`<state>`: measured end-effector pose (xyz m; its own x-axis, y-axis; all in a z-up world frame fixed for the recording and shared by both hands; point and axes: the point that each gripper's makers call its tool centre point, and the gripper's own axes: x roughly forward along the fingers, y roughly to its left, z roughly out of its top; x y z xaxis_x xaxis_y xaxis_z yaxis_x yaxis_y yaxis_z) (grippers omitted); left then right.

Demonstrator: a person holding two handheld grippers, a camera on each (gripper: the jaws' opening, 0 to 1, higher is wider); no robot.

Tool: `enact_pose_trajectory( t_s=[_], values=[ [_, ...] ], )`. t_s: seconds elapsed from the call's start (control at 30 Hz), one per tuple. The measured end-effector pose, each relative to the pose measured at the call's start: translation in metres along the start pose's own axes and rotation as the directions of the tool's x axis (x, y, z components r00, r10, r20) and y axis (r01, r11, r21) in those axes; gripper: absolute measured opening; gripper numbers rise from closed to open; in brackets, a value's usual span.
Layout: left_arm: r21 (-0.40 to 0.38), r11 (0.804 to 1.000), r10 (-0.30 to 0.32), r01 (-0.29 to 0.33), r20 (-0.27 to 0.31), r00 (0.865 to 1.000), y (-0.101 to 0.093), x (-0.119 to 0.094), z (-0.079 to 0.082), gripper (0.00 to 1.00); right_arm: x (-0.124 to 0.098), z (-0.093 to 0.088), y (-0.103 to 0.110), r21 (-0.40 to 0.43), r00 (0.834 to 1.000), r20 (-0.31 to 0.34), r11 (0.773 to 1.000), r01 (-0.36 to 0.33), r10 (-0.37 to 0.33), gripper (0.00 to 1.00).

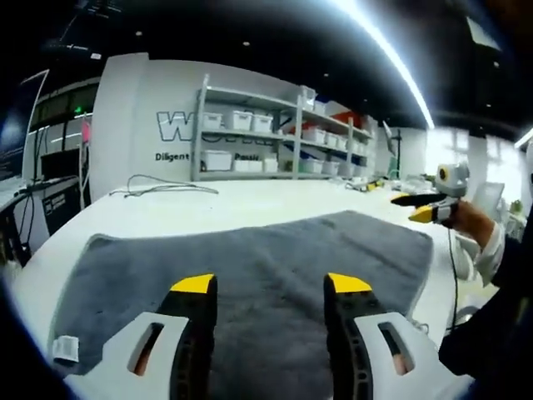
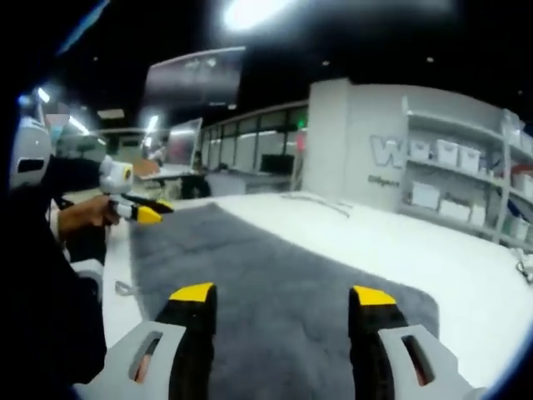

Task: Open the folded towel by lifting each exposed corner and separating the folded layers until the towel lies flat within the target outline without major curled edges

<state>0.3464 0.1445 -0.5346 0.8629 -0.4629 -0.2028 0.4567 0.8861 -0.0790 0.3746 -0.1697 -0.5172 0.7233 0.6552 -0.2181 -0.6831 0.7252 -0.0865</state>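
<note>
A dark grey towel (image 1: 266, 242) lies spread out on the white table (image 1: 191, 212), with a small white label (image 1: 65, 348) at its near left corner. My left gripper (image 1: 271, 285) hovers over the towel's near edge, open, with nothing between its jaws. At the towel's far right corner, a hand holds my right gripper (image 1: 420, 207) just above the table. In the right gripper view, the right gripper (image 2: 283, 294) is open over one end of the towel (image 2: 250, 275). The left gripper (image 2: 150, 210) is at the far left end.
Metal shelves (image 1: 275, 133) with white bins stand behind the table by a lettered wall. A loose cable (image 1: 158, 187) lies on the far part of the table. The person's dark sleeve (image 1: 491, 325) is at the right. Monitors (image 2: 196, 79) stand further back.
</note>
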Motion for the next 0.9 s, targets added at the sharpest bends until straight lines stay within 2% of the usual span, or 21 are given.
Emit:
enact_pose_trajectory(
  t_s=[0.13, 0.23, 0.47, 0.6, 0.73, 0.9],
  values=[
    [-0.007, 1.0, 0.008, -0.008, 0.011, 1.0, 0.002, -0.01, 0.001, 0.63, -0.014, -0.003, 0.0, 0.002, 1.0, 0.009, 1.0, 0.024, -0.024, 0.75],
    [0.007, 1.0, 0.011, -0.011, -0.004, 1.0, 0.004, -0.017, -0.003, 0.68, -0.029, -0.005, 0.001, 0.011, 0.999, 0.022, 0.999, 0.046, -0.046, 0.8],
    [0.013, 0.999, 0.043, -0.043, 0.022, 0.999, 0.009, -0.032, 0.0, 0.83, -0.053, -0.01, 0.004, 0.028, 0.995, 0.033, 0.996, 0.089, -0.09, 0.91],
    [0.02, 0.999, 0.036, -0.037, 0.029, 0.999, 0.008, -0.037, 0.003, 0.92, -0.062, -0.011, 0.006, 0.031, 0.993, 0.031, 0.993, 0.11, -0.111, 0.99],
    [0.027, 0.999, 0.019, -0.02, 0.024, 1.0, 0.007, -0.043, 0.007, 0.95, -0.07, -0.009, 0.008, 0.033, 0.992, 0.04, 0.992, 0.122, -0.124, 0.99],
    [0.057, 0.998, 0.01, -0.011, 0.013, 1.0, 0.008, -0.06, 0.009, 1.0, -0.077, -0.015, 0.01, 0.029, 0.991, 0.013, 0.991, 0.131, -0.132, 0.99]
  ],
)
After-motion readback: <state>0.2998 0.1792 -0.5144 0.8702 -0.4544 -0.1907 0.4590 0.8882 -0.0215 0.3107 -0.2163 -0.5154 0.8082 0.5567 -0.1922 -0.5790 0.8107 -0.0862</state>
